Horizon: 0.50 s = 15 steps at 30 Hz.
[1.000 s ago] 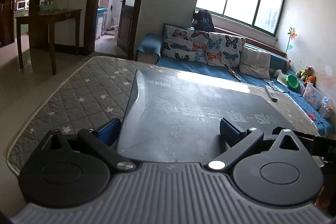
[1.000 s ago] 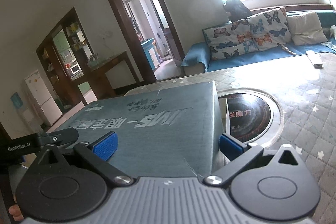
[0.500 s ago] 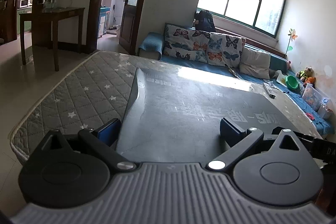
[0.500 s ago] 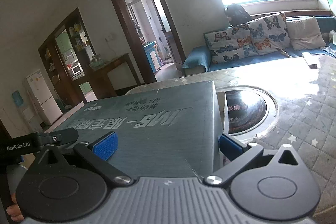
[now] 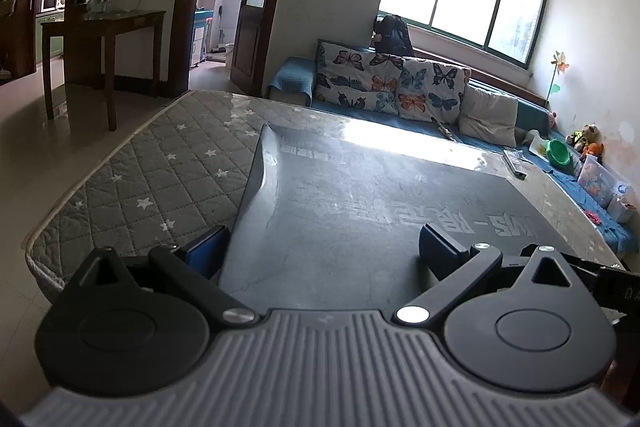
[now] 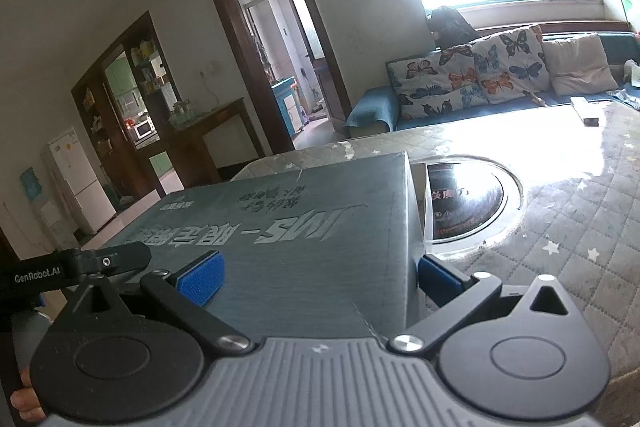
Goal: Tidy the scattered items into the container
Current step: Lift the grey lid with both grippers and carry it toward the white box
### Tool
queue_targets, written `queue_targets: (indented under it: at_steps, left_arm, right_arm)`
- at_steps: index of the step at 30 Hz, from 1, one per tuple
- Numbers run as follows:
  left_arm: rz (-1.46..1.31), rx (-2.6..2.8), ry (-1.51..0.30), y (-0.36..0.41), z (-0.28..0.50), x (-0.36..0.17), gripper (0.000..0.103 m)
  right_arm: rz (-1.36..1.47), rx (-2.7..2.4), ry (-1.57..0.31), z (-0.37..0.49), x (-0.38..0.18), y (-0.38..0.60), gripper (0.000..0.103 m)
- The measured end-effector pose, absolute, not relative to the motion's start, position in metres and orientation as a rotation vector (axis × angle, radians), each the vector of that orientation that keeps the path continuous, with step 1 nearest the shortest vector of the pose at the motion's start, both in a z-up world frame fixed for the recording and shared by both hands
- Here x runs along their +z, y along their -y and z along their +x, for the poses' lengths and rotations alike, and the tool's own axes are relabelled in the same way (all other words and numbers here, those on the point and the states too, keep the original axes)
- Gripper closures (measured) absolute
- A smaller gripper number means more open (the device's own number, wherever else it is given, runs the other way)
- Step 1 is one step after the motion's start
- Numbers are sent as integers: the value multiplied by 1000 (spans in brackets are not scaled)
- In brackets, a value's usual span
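A large flat grey box [image 5: 360,211] with white lettering fills the space in front of both grippers and hangs above the table. My left gripper [image 5: 324,251] has its jaws wide apart: the left finger is beside the box's left side and the right finger [image 5: 440,247] lies over its top. My right gripper [image 6: 320,277] mirrors this on the same grey box [image 6: 304,247], with one pad [image 6: 200,279] on the top and the other beside the right side. No container or scattered items can be made out.
Below is a table with a grey star-quilted cover [image 5: 152,171], with a round black hob [image 6: 472,203] set into it and a remote [image 6: 586,113] at its far end. A sofa with butterfly cushions [image 5: 392,87] runs behind. A hand [image 6: 24,395] shows at the lower left.
Both grippers have risen and drawn back a little with the box. More of the table's near edge and the floor now shows. The box keeps its place between the fingers.
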<state>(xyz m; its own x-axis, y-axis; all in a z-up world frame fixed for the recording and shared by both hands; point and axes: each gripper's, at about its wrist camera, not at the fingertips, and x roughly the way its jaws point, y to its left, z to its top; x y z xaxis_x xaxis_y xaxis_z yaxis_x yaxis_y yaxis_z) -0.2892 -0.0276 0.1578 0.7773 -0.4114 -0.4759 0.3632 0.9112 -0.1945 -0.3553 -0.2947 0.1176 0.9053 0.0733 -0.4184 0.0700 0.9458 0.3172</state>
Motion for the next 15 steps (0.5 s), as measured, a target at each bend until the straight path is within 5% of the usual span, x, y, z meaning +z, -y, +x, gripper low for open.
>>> queue_targets:
  at_steps: [15]
  left_arm:
    - [-76,-422,-603,24,-305,128,3]
  right_arm:
    - [337,-16,-466,-380,89,291,0]
